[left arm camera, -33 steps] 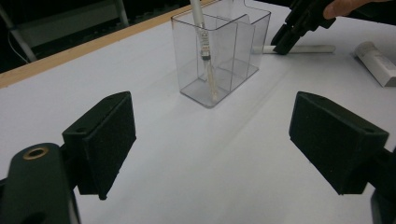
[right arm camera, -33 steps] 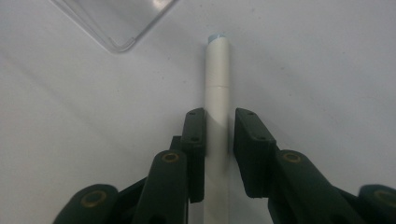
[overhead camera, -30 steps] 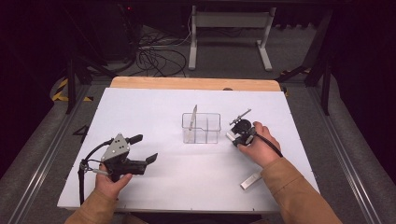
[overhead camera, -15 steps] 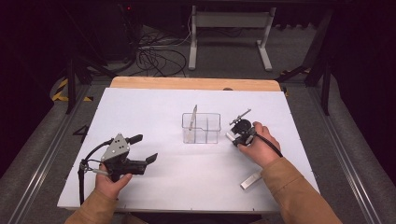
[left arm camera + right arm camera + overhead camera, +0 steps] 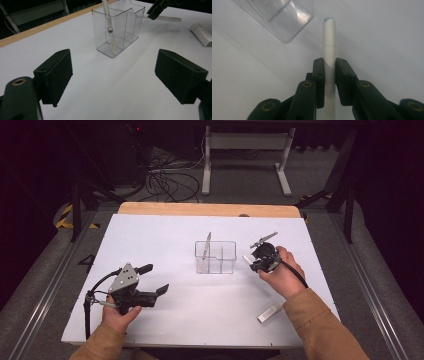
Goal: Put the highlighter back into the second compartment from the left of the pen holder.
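Observation:
A clear plastic holder [image 5: 216, 257] with compartments stands mid-table, and a slim pen [image 5: 206, 247] leans in its left compartment. My right gripper [image 5: 255, 262] is just right of the holder, shut on a white marker [image 5: 329, 37] that sticks out past the jaws toward the holder's corner [image 5: 284, 17]. My left gripper [image 5: 155, 279] rests near the front left, open with nothing between its pads [image 5: 56, 75]. In the left gripper view the holder [image 5: 117, 30], its pen [image 5: 110, 27] and the held marker [image 5: 167, 18] lie ahead.
A small white block [image 5: 270, 312] lies near the front right, beside the right forearm, and appears again [image 5: 201, 33] in the left gripper view. The white tabletop [image 5: 165, 235] ends in a wooden strip [image 5: 210, 209] at the back.

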A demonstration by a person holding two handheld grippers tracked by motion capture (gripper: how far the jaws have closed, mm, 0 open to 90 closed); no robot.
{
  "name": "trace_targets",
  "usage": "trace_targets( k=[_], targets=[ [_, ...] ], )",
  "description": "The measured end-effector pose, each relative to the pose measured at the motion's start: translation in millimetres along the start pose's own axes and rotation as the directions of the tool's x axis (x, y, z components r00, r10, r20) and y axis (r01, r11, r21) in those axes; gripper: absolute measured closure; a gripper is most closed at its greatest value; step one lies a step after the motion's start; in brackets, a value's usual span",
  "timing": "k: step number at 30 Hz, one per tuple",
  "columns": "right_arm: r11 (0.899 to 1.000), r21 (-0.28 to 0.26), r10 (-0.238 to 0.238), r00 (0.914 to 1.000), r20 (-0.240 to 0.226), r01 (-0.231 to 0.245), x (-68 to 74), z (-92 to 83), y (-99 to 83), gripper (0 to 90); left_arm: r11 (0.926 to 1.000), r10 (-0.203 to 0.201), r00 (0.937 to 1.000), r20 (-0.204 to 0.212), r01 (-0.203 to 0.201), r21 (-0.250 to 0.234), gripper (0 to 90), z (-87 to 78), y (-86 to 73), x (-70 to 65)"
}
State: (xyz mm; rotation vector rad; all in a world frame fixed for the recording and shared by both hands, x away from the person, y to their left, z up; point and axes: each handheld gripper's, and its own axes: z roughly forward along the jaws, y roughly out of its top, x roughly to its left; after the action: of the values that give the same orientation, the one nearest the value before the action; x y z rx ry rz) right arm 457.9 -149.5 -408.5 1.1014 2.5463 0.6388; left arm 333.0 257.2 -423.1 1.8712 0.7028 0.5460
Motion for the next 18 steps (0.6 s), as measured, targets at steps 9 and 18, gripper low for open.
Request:
trace_targets(
  k=[9,18],
  targets=[
    [1.000,-0.030,-0.007,1.0000,0.006,0.007,0.0,-10.0,1.4,78.9,1.0000,-0.001,1.0000,0.001,0.001,-0.001,15.3,0.1,0.1,-0.2],
    [0.996,-0.086,-0.009,0.9999,0.005,0.009,0.9,-23.0,4.7,78.9,1.0000,0.000,1.0000,0.000,0.000,-0.003,15.3,-0.2,0.0,0.1]
  ],
)
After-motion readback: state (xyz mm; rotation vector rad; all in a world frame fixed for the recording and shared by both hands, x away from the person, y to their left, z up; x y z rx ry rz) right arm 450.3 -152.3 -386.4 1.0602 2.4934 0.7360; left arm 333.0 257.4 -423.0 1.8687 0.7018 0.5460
